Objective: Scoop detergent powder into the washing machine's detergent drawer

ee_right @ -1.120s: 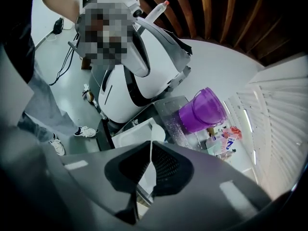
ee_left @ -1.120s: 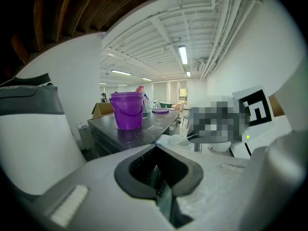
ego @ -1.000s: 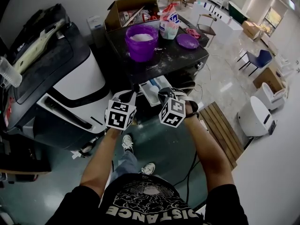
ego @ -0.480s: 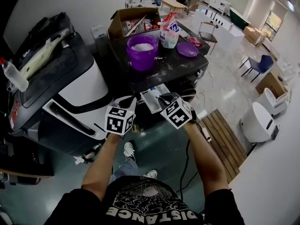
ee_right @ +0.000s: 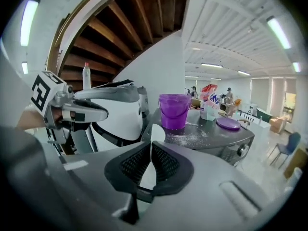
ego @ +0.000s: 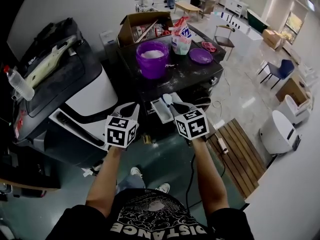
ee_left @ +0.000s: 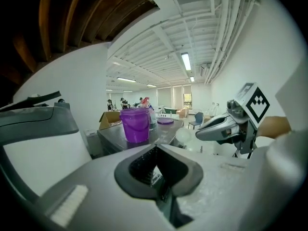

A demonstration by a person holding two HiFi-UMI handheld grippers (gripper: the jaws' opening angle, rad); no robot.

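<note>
The drawer [ego: 159, 111] sits half hidden behind the right hand-held gripper [ego: 171, 103], the scoop [ee_right: 155, 132] handle buried between its jaws; the bag [ego: 181, 36] print is unreadably small.

I see the purple bucket [ego: 152, 59] upright on the washing machine top [ego: 192, 76], far side, with white detergent powder [ego: 151, 54] inside and some spilled at its right. The pale detergent drawer [ego: 161, 109] juts out toward me, open. The white scoop [ee_right: 155, 132] is pinched in my right gripper [ee_right: 151, 146], near the drawer.
</note>
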